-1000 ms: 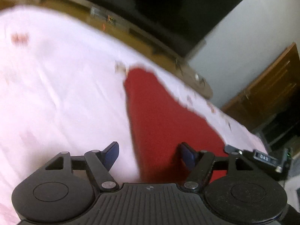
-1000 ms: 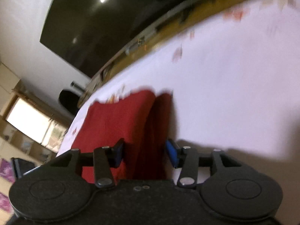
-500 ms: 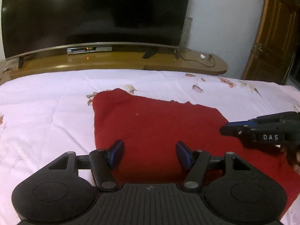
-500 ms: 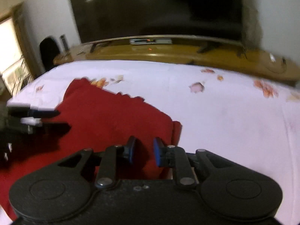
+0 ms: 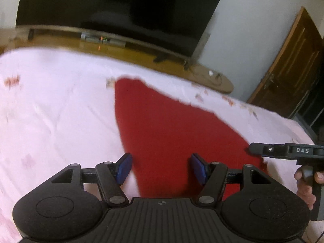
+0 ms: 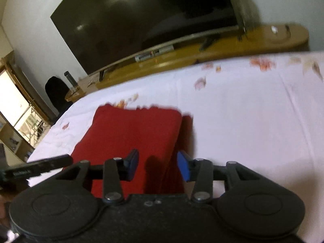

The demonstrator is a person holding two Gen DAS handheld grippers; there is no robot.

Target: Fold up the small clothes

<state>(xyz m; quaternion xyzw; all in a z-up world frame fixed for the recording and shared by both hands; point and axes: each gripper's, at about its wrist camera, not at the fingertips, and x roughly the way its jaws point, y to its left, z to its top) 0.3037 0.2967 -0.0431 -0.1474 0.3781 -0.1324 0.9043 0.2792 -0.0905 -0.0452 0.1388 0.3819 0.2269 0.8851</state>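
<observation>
A red cloth [image 5: 172,129] lies flat on the pale pink floral bedsheet [image 5: 50,111]. My left gripper [image 5: 161,169] is open and empty, its blue pads over the cloth's near left edge. My right gripper [image 6: 158,167] is open and empty over the cloth's [image 6: 133,133] near right edge, where a folded layer with a narrow strip beside it shows. The right gripper also shows in the left wrist view [image 5: 283,151] at the cloth's right corner, and the left gripper in the right wrist view [image 6: 36,167] at the left.
A large dark TV [image 5: 113,10] stands on a long wooden bench [image 5: 141,54] beyond the bed's far edge. A wooden door [image 5: 289,68] is at the right. A dark chair [image 6: 57,93] and shelves [image 6: 18,125] are at the left of the right wrist view.
Both cameras have tilted again after a level moment. My right gripper has opened from nearly closed. My left gripper stays open. The cloth lies flat in the same place.
</observation>
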